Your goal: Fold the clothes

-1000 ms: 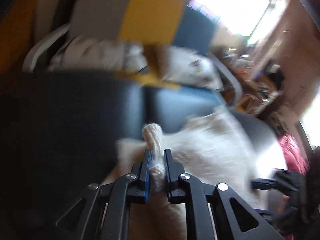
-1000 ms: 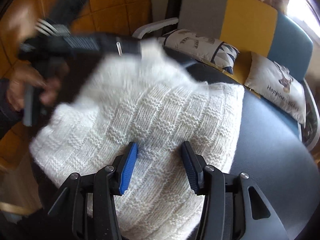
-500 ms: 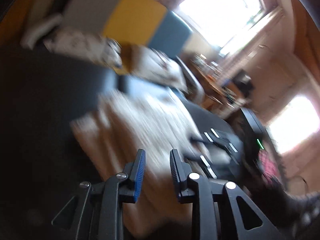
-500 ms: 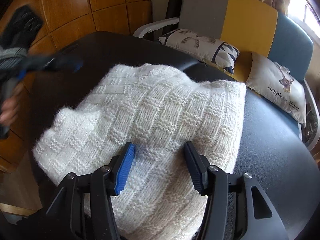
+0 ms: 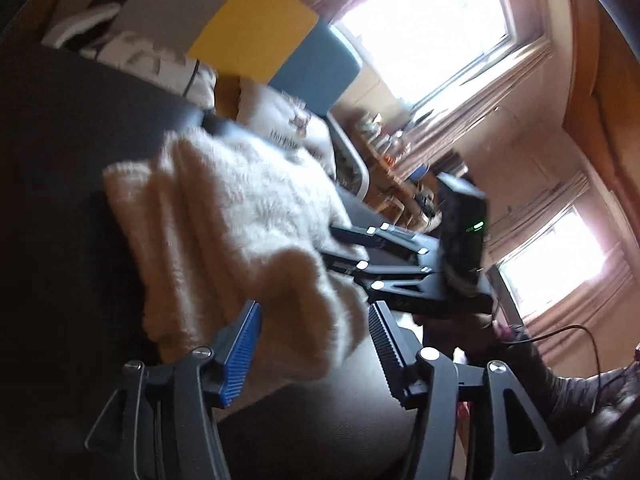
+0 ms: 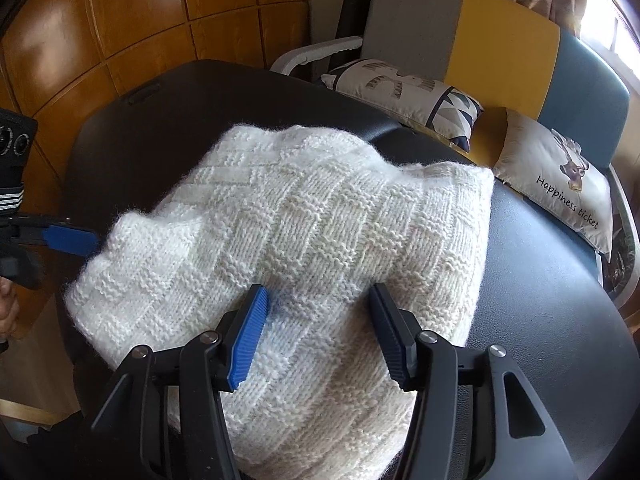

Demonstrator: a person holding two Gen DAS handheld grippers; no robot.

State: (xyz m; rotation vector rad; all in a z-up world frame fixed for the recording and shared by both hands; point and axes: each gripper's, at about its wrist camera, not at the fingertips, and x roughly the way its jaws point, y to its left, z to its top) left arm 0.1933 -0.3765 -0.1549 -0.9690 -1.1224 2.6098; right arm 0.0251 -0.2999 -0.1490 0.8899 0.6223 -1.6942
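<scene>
A white knitted sweater (image 6: pixel 304 220) lies folded on the black table (image 6: pixel 540 300). My right gripper (image 6: pixel 319 292) hovers open just over its near part, and the pads do not press the knit. In the left wrist view the sweater (image 5: pixel 240 216) shows its stacked folded edges. My left gripper (image 5: pixel 314 312) is at the sweater's left side with its jaws opening. A fold of knit lies ahead between the fingers, and nothing is gripped. The left gripper's blue pad (image 6: pixel 68 238) shows at the left edge of the right wrist view. The right gripper (image 5: pixel 332 246) reaches in from the right.
Behind the table stands a chair with a grey, yellow and blue back (image 6: pixel 500 28) and two printed cushions (image 6: pixel 400 92) (image 6: pixel 560 184). Wood panelling (image 6: pixel 120 20) lines the left wall. A person's sleeve (image 5: pixel 520 360) holds the right gripper. Bright windows (image 5: pixel 420 32) are at the far right.
The left gripper let go of the sweater's edge, opened wide and drew back to the left side of the garment. The sweater settled flat. The right gripper stayed put, jaws slightly wider.
</scene>
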